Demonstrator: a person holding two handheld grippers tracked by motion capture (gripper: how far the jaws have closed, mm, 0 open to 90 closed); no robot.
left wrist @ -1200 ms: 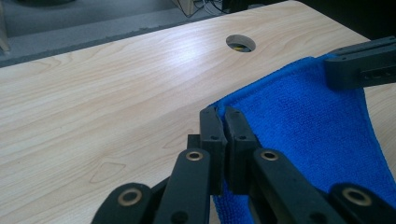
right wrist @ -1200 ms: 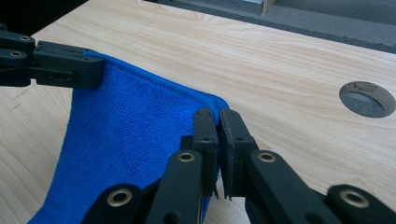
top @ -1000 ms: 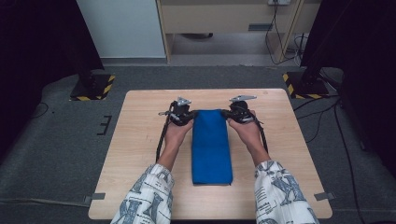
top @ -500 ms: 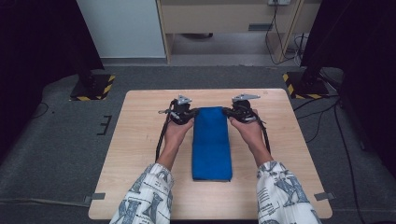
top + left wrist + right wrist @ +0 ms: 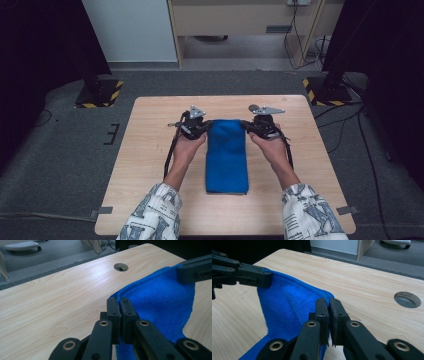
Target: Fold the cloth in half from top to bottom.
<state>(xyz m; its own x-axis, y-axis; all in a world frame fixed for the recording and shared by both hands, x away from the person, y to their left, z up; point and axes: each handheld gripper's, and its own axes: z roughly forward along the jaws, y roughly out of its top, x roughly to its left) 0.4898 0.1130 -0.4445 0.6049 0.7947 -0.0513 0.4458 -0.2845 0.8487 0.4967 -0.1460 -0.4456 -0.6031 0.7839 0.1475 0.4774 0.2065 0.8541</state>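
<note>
While both hands sit side by side over the far half of the worktop [image 5: 150, 150], each tool is clamped on a far corner of the blue cloth [image 5: 227, 155]. That cloth is folded into a long narrow strip lying lengthwise down the middle of the worktop, its near end flat on the wood and its far end raised a little between the two tools. From the high view, the left tool [image 5: 202, 127] grips the far left corner and the right tool [image 5: 248, 126] the far right corner, with the far edge of the cloth stretched between them. Seen from the left gripper view, the left tool's jaws are pressed together with blue fabric pinched at their tips, and the right gripper view shows the same pinch on the opposite corner. A round cable hole [image 5: 407, 299] sits in the wood near the right tool.
</note>
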